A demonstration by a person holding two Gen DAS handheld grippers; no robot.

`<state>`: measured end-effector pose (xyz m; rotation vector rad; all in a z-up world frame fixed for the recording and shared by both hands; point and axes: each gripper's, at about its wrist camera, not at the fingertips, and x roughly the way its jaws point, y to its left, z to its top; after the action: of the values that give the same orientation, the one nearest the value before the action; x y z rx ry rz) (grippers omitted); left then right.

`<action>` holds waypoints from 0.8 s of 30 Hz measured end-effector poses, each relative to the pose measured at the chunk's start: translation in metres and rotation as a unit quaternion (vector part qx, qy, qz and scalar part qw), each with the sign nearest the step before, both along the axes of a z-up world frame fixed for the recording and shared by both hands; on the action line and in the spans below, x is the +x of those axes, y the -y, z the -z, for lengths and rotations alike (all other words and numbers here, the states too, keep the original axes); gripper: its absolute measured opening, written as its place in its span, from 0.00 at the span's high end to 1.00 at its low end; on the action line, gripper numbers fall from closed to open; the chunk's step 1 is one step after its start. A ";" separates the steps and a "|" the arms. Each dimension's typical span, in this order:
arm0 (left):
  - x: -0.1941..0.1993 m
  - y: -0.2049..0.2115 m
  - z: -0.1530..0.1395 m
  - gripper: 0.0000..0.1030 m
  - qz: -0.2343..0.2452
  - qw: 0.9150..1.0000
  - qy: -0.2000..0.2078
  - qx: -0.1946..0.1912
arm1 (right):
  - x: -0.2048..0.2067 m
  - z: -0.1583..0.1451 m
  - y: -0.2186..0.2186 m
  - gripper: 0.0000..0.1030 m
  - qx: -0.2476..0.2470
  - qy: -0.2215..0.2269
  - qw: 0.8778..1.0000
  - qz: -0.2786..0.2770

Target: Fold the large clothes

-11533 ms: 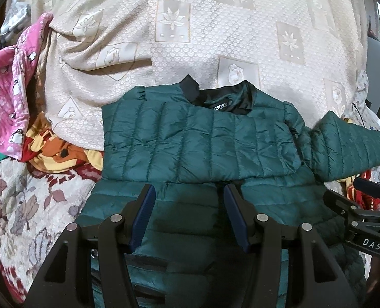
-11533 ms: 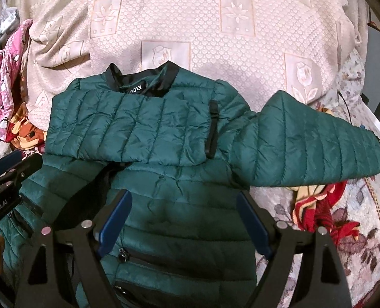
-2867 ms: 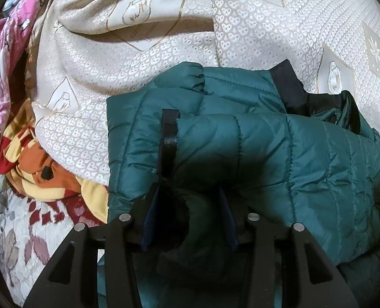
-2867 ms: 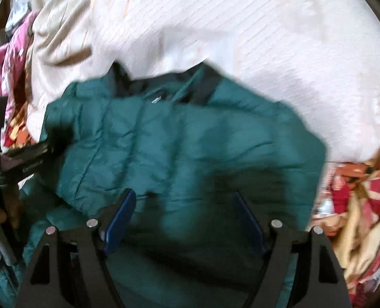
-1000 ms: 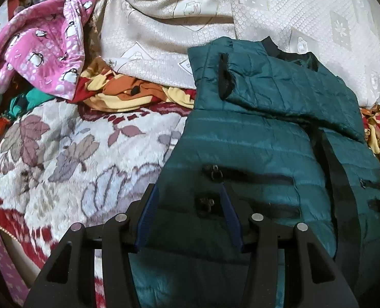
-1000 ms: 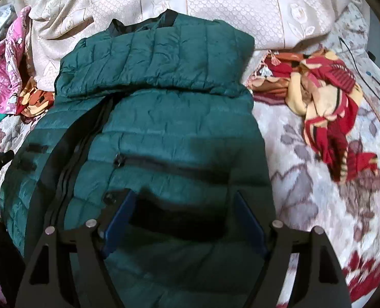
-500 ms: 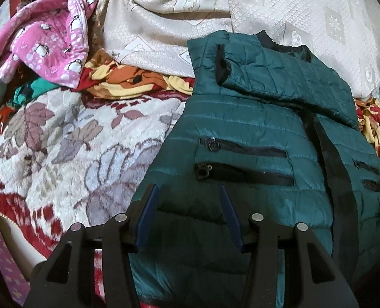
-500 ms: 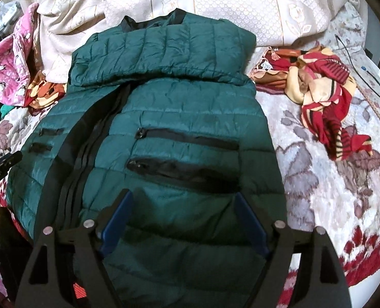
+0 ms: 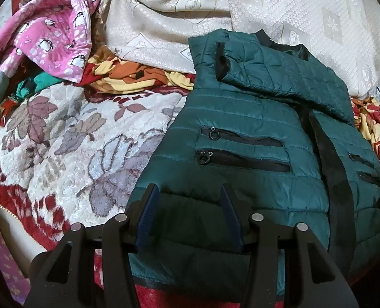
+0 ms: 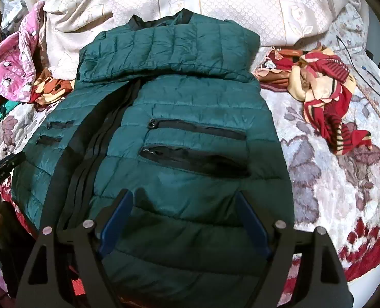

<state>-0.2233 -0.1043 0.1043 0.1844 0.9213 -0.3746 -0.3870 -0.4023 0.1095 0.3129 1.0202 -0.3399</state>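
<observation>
A dark green quilted jacket point(image 9: 241, 118) lies front-up on the bed, collar away from me, black zip down the middle. Both sleeves point(image 10: 164, 51) are folded across its chest. In the left wrist view my left gripper point(image 9: 188, 188) hovers over the lower left part of the jacket, jaws apart with nothing pinched between them. Over the lower right part, below the two pocket zips point(image 10: 195, 141), my right gripper point(image 10: 183, 193) stands wide open, with only the jacket's surface beneath it. The left gripper's tip point(image 10: 2, 169) shows at the left edge of the right wrist view.
A floral red and white blanket point(image 9: 61, 141) covers the bed, with a cream bedspread point(image 9: 292, 5) behind the jacket. A pink penguin garment point(image 9: 49, 33) and an orange cloth point(image 9: 128, 77) lie left. A red striped cloth point(image 10: 326, 89) and cables point(image 10: 364, 64) lie right.
The right sleeve, once spread out to the right, now lies across the chest. Over the last second both grippers drew back toward the hem, bringing the pockets and lower jacket into view.
</observation>
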 end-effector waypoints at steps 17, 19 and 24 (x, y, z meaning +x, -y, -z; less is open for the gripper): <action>0.003 -0.004 0.002 0.72 -0.003 1.000 -0.011 -0.003 | -0.004 0.000 0.001 0.17 -0.011 -0.008 1.000 -0.002; 0.003 -0.004 0.002 0.72 -0.003 1.000 -0.011 -0.004 | -0.004 0.000 0.001 0.17 -0.010 -0.008 1.000 -0.001; 0.007 -0.005 0.005 0.72 0.000 1.000 -0.016 -0.002 | -0.005 0.000 0.006 0.17 -0.007 -0.009 1.000 0.005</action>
<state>-0.2159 -0.0989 0.0993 0.1744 0.9524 -0.3802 -0.3918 -0.4083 0.1097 0.3021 1.0344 -0.3604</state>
